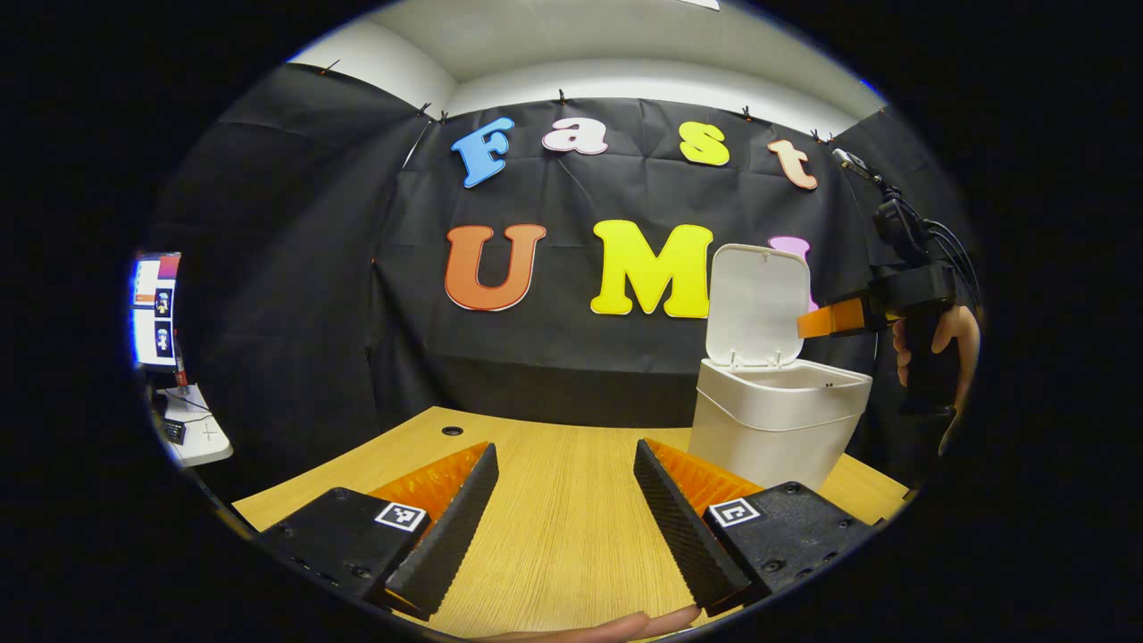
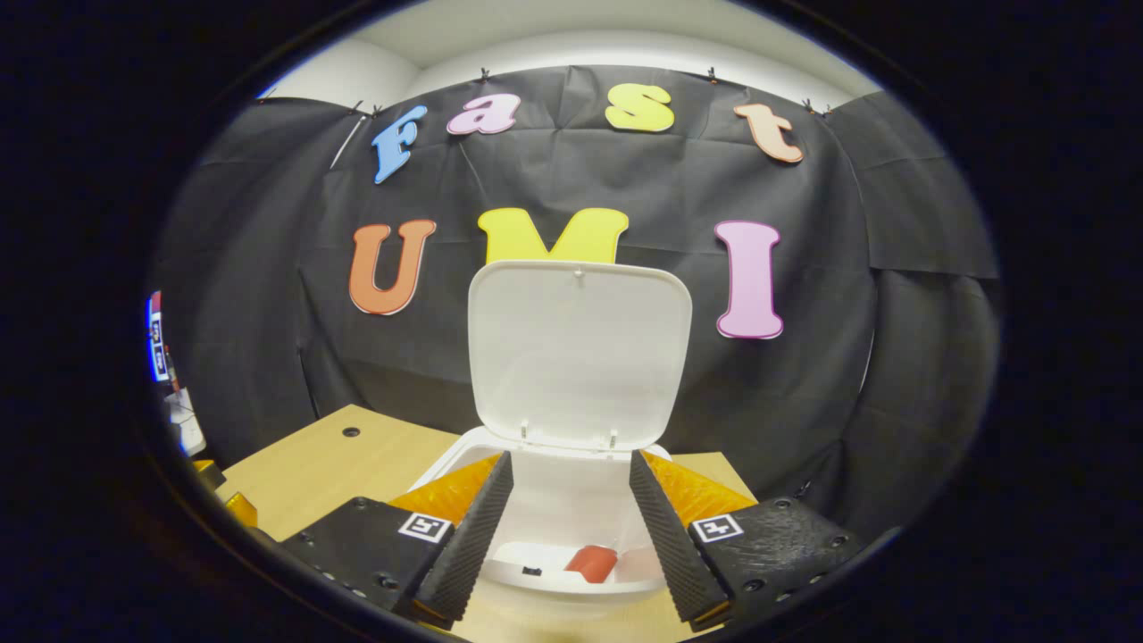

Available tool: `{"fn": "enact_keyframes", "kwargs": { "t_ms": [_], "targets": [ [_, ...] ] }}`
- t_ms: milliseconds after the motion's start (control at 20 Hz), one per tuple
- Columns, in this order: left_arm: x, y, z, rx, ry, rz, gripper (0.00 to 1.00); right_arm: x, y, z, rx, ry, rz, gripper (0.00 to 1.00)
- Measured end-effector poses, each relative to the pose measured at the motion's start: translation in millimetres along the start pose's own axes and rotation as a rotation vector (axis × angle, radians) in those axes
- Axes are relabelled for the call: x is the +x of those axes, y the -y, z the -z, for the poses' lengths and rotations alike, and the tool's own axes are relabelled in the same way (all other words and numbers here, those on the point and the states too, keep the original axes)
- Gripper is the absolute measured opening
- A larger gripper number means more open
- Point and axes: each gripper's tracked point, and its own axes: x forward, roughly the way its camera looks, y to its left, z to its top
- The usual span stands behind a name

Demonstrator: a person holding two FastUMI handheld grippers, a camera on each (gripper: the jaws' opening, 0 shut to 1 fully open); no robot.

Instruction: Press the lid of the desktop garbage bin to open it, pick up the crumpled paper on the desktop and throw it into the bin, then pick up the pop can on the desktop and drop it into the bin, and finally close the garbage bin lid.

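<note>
We're holding the right gripper [image 2: 567,513] over the open garbage bin [image 2: 464,464], jaws spread wide and gripping nothing, with the pop can [image 2: 591,563] lying down inside. The lid [image 2: 580,353] is standing upright behind it, blocking part of the wall. Our left gripper [image 1: 564,500] is hovering above the bare wooden desk [image 1: 563,536], jaws apart too. A monitor [image 1: 156,308] is glowing far off left.
</note>
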Motion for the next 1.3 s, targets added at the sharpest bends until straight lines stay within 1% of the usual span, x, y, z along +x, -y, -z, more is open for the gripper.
{"fn": "enact_keyframes", "kwargs": {
  "t_ms": [100, 350, 450, 500, 550, 650, 800, 900, 950, 1000, 1100, 1150, 1250, 1300],
  "targets": [
    [-1.0, 1.6, -1.4, 0.003, 0.004, 0.004, 0.98, -2.9, -1.3, -13.7, 0.012, 0.016, -0.007, 0.83],
    [-3.0, 3.2, 0.3, 0.005, 0.000, 0.020, 0.98, -8.6, -7.2, -57.0, -0.003, 0.060, -0.018, 0.93],
    [-4.3, 8.3, 1.4, -0.018, -0.012, 0.043, 0.99, -10.9, -12.9, -73.3, 0.020, 0.068, -0.038, 0.94],
    [-5.4, 11.0, 0.0, -0.025, -0.010, 0.056, 0.99, -11.5, -16.9, -82.9, 0.030, 0.072, -0.048, 0.94],
    [-6.6, 11.5, -1.4, -0.024, -0.005, 0.062, 0.99, -11.6, -17.3, -94.7, 0.031, 0.084, -0.045, 0.93],
    [-8.2, 10.7, -4.0, -0.008, 0.005, 0.059, 0.99, -7.6, -14.8, -117.8, 0.014, 0.111, -0.013, 0.94],
    [-6.8, 2.4, -3.0, 0.035, 0.013, 0.014, 0.99, 4.9, -20.2, -139.0, -0.006, 0.116, 0.005, 0.94],
    [-5.1, 8.2, 0.5, 0.038, 0.003, 0.023, 0.99, 13.4, -21.5, -156.7, -0.013, 0.139, 0.019, 0.94],
    [-5.5, 10.2, 3.3, 0.033, -0.007, 0.032, 0.99, 21.0, -23.1, -159.8, -0.004, 0.139, 0.015, 0.95],
    [-4.9, 11.1, 4.2, 0.031, -0.013, 0.035, 0.99, 28.9, -27.3, -157.7, 0.019, 0.116, 0.002, 0.97],
    [-4.6, 5.3, 3.1, 0.027, -0.017, 0.024, 0.99, 45.2, -20.3, -154.4, 0.036, 0.088, 0.028, 0.92],
    [-5.9, 3.7, 2.7, 0.024, -0.015, 0.018, 0.99, 51.1, -19.7, -158.4, 0.035, 0.108, 0.032, 0.93],
    [-4.5, 2.5, 3.7, 0.018, -0.019, 0.011, 0.99, 59.9, -7.5, -179.1, 0.041, 0.177, 0.068, 0.97],
    [-3.8, 2.1, 5.0, 0.014, -0.023, 0.010, 0.99, 65.7, -5.3, -186.1, 0.054, 0.200, 0.073, 0.95]
  ]
}}
